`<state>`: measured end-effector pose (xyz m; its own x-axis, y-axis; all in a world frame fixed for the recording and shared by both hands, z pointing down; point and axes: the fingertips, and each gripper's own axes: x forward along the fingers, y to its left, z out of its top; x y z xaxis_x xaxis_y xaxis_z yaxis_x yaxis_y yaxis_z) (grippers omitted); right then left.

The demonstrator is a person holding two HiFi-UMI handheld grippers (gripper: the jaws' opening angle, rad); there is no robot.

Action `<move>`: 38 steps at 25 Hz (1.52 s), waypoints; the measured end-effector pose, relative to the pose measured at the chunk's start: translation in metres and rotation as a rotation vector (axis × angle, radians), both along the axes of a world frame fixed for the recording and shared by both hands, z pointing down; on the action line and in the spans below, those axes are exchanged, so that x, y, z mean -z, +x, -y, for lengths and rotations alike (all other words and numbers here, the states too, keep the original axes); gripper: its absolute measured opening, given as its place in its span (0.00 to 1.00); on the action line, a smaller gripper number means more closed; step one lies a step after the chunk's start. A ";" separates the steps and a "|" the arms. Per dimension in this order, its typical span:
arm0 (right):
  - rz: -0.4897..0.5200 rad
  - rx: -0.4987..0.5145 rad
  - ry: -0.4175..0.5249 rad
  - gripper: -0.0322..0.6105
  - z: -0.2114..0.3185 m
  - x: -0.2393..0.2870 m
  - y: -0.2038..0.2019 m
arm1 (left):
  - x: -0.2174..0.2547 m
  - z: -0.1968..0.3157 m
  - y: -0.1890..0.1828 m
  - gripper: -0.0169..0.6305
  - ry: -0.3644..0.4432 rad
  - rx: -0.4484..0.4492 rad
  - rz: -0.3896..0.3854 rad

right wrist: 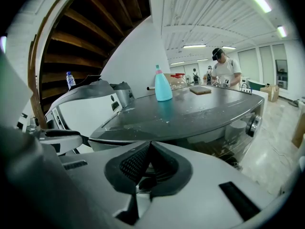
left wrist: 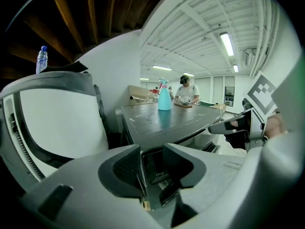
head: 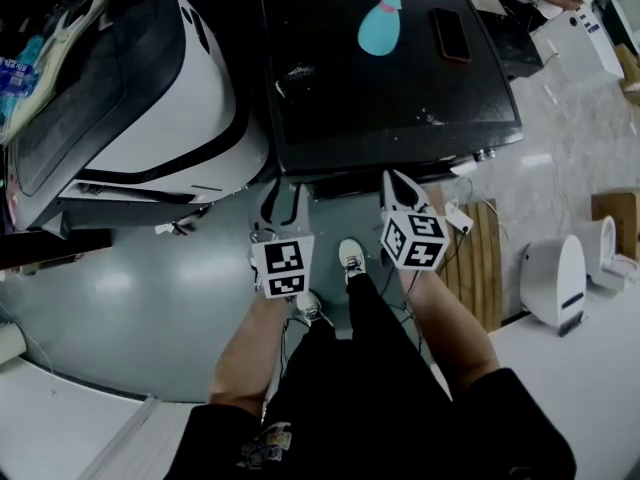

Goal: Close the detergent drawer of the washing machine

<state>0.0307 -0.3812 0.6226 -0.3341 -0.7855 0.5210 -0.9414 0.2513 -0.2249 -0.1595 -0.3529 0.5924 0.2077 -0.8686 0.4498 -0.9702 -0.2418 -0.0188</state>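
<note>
The washing machine (head: 390,78) stands straight ahead of the person, its dark top carrying a cyan bottle (head: 380,23) and a phone (head: 452,33) towards the far side. Both grippers hang just short of its near edge. The left gripper (head: 284,196) has its jaws apart with nothing between them. Through that gap, the left gripper view shows a dark recess under the top's near left corner, which I take to be the detergent drawer (left wrist: 159,179). How far it stands out I cannot tell. The right gripper (head: 393,183), further right along the front, has its jaws pressed together on nothing. The step in hand looks like lining up for the push, and the left gripper seems better placed for it. It should meet the drawer's front face squarely, below the overhanging top, and press straight away along the drawer's run. A slanted push could jam it. Steady pressure until the face sits flush should do, with the right gripper held clear.
</note>
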 end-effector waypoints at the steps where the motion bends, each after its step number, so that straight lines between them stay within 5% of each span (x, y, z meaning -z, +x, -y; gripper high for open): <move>1: -0.002 0.002 0.009 0.04 -0.002 0.005 0.000 | 0.006 -0.003 0.000 0.24 0.013 -0.011 0.006; 6: 0.019 0.040 0.078 0.05 -0.018 0.036 -0.005 | 0.036 -0.025 -0.004 0.04 0.062 -0.048 0.002; 16: 0.058 0.184 0.272 0.05 -0.088 0.123 -0.044 | 0.103 -0.089 -0.024 0.03 0.145 -0.093 -0.092; 25: 0.022 0.285 0.424 0.05 -0.163 0.183 -0.080 | 0.146 -0.161 -0.040 0.03 0.211 -0.155 -0.096; 38: -0.004 0.302 0.458 0.05 -0.231 0.204 -0.083 | 0.144 -0.232 -0.030 0.03 0.175 -0.235 -0.110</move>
